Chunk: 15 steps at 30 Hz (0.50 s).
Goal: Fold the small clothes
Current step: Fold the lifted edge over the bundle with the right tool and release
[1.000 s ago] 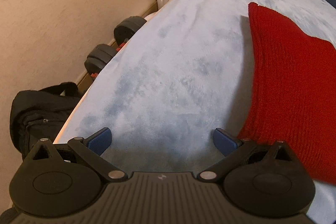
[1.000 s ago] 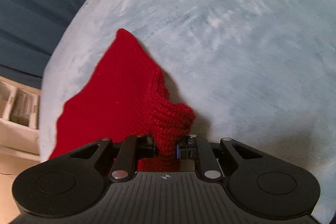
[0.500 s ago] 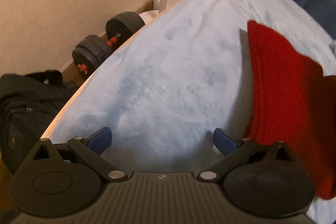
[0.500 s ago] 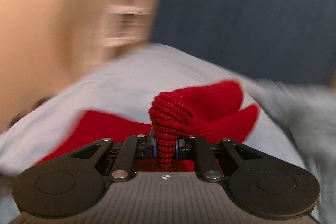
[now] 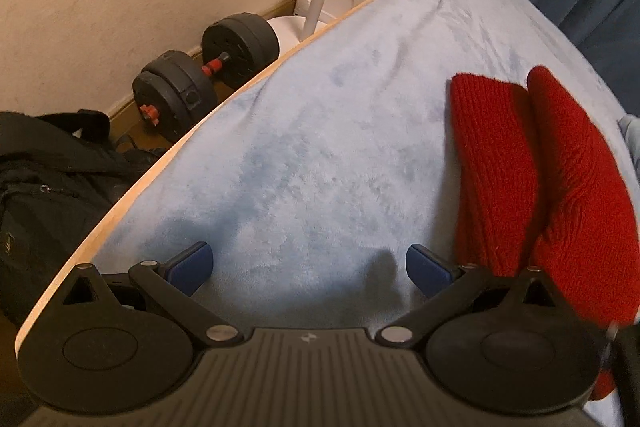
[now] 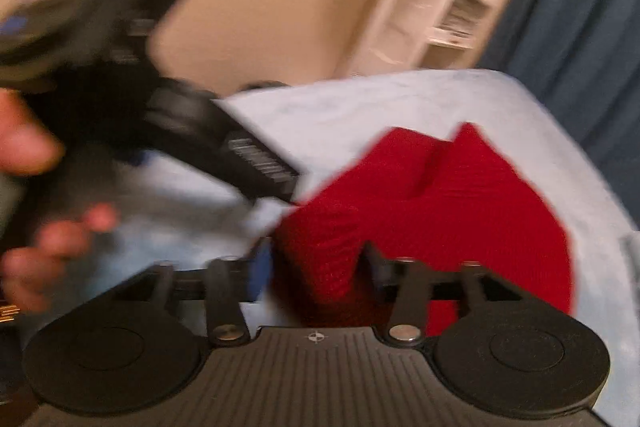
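Left tool (image 5: 308,267) gapes empty; right tool (image 6: 316,267) jaws opening around knit.

Each gripper is matte black plastic: a ribbed central deck with a small crosshair mark, flanked by two round housings with shallow circular insets. From these, flat black link bars with silver rivets run out to the left gripper (image 5: 308,269) and right gripper (image 6: 314,269), whose fingers (image 5: 190,267) carry dark blue pads. In the blurred right wrist view, the left tool is a glossy black body with a white-printed label, in a bare hand (image 6: 36,183).
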Available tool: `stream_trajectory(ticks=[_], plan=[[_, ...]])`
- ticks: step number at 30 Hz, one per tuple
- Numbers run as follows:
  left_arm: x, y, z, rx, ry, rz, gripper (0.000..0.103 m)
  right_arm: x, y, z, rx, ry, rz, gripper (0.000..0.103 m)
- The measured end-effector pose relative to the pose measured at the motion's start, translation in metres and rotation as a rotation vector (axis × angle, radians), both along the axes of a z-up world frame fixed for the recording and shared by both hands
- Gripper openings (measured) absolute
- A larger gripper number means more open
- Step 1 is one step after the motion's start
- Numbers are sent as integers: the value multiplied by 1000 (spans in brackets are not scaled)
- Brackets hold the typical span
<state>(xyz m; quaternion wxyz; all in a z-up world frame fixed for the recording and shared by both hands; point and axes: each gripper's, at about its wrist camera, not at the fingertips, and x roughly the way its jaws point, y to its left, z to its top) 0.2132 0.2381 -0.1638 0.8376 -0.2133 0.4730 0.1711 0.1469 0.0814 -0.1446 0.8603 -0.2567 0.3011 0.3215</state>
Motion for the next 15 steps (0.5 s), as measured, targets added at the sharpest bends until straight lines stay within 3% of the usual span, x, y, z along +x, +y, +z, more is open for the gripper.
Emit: stream_trajectory(ticks=[4, 6, 8, 10, 11, 13, 15], plan=[[-5, 1, 5, -14, -23, 0, 103, -16, -15, 10, 60, 34, 23, 72], [-9, -2, 13, -10, -42, -26, 103, -17, -32, 28, 140, 63, 2, 63], [-16, -6, 26, 4, -80, -52, 103, -24, -49, 47, 191, 45, -50, 62], [-23, -13, 41, 11, -124, -79, 103, -33, -60, 49, 135, -29, -128, 57], [-26, -19, 48, 12, -142, -100, 103, -31, -63, 45, 93, -46, -169, 49], [-29, -34, 58, 15, -167, -154, 103, -22, -67, 32, 11, -41, -259, 37], [-30, -52, 58, 40, -183, -224, 103, -14, -69, 16, -21, 19, -298, 36]])
